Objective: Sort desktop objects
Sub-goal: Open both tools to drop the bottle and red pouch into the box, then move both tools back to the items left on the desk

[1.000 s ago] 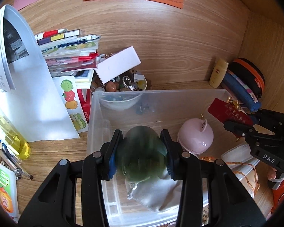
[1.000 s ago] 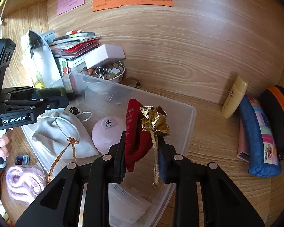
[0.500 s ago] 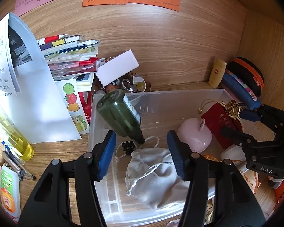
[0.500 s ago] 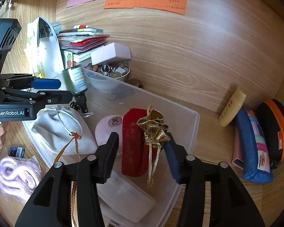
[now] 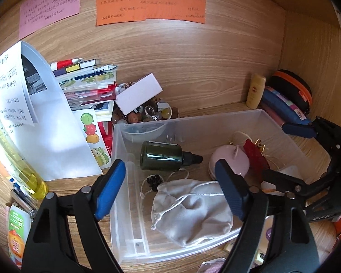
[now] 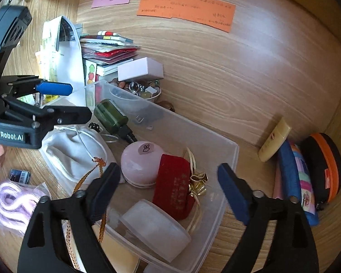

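A clear plastic bin (image 5: 193, 118) (image 6: 229, 157) sits on the wooden desk. In it lie a dark green bottle (image 5: 163, 157) (image 6: 111, 116) on its side, a grey drawstring pouch (image 5: 193, 209), a pink round case (image 5: 229, 161) and a red pouch with gold ribbon (image 6: 172, 188). My left gripper (image 5: 169, 163) hovers over the bin's left half, its jaws opening with nothing gripped. My right gripper (image 6: 168, 167) hangs over the red pouch, jaws opening too and pads clear of it. Each gripper shows in the other's view, the left gripper (image 6: 77, 102) and the right gripper (image 5: 282, 151).
A stack of booklets (image 5: 86, 84), a white box (image 5: 138, 95) and a bowl of beads (image 5: 147, 116) stand behind the bin. A yellow tube (image 6: 275, 141), blue pencil case (image 6: 288, 177) and black-orange case (image 6: 322, 163) lie right. A yellow bottle (image 5: 22, 168) stands left.
My left gripper let go of the green bottle, which dropped and now lies in the bin. My right gripper released the red pouch into the bin. Both sets of jaws spread wide.
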`<state>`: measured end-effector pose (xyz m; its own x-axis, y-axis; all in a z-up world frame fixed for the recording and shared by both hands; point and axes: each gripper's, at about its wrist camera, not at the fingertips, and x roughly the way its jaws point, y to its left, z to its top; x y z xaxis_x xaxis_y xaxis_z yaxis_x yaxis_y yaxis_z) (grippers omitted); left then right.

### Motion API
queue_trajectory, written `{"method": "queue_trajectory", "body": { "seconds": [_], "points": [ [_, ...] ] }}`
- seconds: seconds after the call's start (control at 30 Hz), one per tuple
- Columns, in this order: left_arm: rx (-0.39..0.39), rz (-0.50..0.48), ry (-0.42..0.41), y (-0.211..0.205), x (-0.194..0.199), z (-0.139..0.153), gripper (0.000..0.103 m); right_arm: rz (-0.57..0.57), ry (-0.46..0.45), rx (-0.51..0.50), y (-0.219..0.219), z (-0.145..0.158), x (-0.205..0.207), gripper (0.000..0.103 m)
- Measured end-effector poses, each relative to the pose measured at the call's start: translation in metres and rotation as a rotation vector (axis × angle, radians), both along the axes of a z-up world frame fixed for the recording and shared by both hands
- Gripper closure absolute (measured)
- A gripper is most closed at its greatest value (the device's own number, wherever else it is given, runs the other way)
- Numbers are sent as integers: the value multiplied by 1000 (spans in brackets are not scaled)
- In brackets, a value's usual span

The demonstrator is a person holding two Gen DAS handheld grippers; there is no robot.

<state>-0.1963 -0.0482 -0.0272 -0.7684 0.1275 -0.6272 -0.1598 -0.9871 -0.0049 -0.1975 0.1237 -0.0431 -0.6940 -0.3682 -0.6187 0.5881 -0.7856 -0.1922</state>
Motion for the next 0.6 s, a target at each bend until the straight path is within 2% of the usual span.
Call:
{"method": "queue_trajectory", "body": {
  "seconds": [0.13,0.27,0.33,0.43,0.6],
  "points": [
    [0,29,16,-5,3,3,9,3,-25,-11,2,1,0,16],
    [5,45,43,-7,7,7,5,3,-20,-36,4,5,1,16],
    [29,54,38,-8,6,8,2,1,-19,-46,6,6,1,10],
    [55,41,5,-6,4,10,2,-1,-25,-72,11,11,0,8],
    [37,82,34,-6,16,27,2,9,-19,-97,18,25,6,8]
  ]
}}
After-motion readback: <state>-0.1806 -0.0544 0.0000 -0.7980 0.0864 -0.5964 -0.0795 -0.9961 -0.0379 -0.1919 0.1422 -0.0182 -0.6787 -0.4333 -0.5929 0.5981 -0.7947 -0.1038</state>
